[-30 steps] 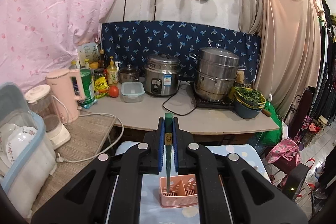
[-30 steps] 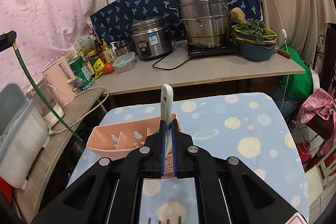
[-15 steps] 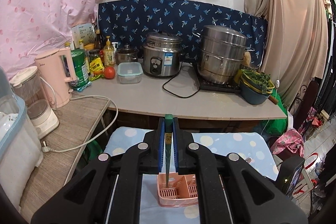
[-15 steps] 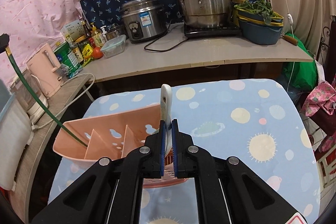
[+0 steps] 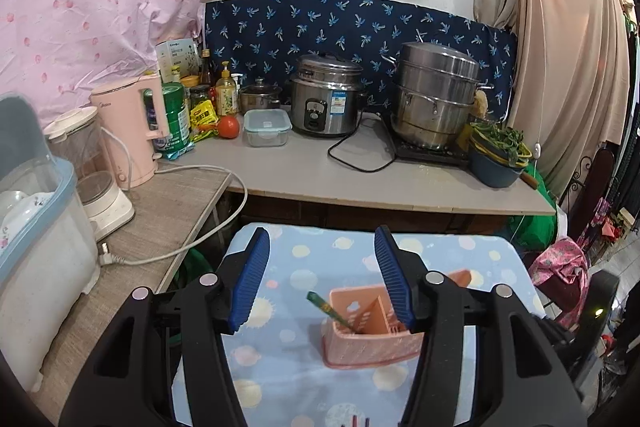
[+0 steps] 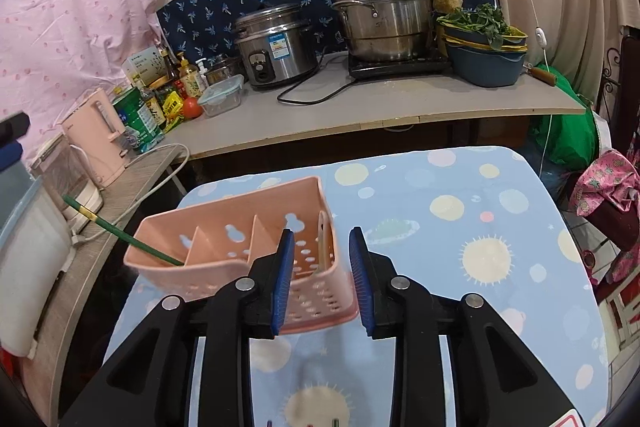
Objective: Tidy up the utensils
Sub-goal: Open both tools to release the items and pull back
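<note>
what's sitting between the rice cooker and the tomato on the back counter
A clear food container with a blue-green lid sits between the rice cooker and the tomato, plainest in the left wrist view.

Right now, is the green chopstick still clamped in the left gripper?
No, the green chopstick leans in the pink utensil caddy, free of the opening left gripper.

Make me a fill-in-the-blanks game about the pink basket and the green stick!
1. The thin green chopstick leans in the ____ end compartment of the pink plastic utensil basket, seen from the right wrist.
2. The pale white-handled utensil stands in the ____ end compartment.
3. The basket sits on a blue cloth printed with suns and ____.

Missing words: left; right; planets
</note>
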Motion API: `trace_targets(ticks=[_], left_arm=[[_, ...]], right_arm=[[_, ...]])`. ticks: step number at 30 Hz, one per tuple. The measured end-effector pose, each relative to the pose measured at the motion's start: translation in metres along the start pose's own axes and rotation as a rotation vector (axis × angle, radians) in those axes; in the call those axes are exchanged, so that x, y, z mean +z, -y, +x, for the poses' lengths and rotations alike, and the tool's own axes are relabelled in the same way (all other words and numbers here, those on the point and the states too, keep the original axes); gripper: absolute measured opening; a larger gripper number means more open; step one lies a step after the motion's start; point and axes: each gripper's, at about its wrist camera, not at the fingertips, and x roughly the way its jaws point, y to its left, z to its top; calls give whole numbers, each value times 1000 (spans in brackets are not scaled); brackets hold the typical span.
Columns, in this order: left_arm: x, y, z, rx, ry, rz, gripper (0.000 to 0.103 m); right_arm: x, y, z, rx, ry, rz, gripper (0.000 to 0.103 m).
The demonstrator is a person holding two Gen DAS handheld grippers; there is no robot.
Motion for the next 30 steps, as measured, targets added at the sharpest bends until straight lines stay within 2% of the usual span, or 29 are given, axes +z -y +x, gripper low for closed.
trace_targets(ticks=[5,7,12,23,30], left_arm=[[-33,-8,-18,16,-41,5,53],[-48,-11,-27,17,-57,6,53],[-89,-19,-47,27,-99,20,54],[-201,-26,-69,7,-261,45,60],[-258,-25,-75,-2,-348,31,60]], right_arm=[[-22,-1,-35,7,6,-6,32],[-34,0,-49,11,9,-7,36],[-75,0,-83,-20,2,-31,41],[-179,7,-135,-113,-86,-72,42],[-225,19,-146,-122,-149,-41,42]])
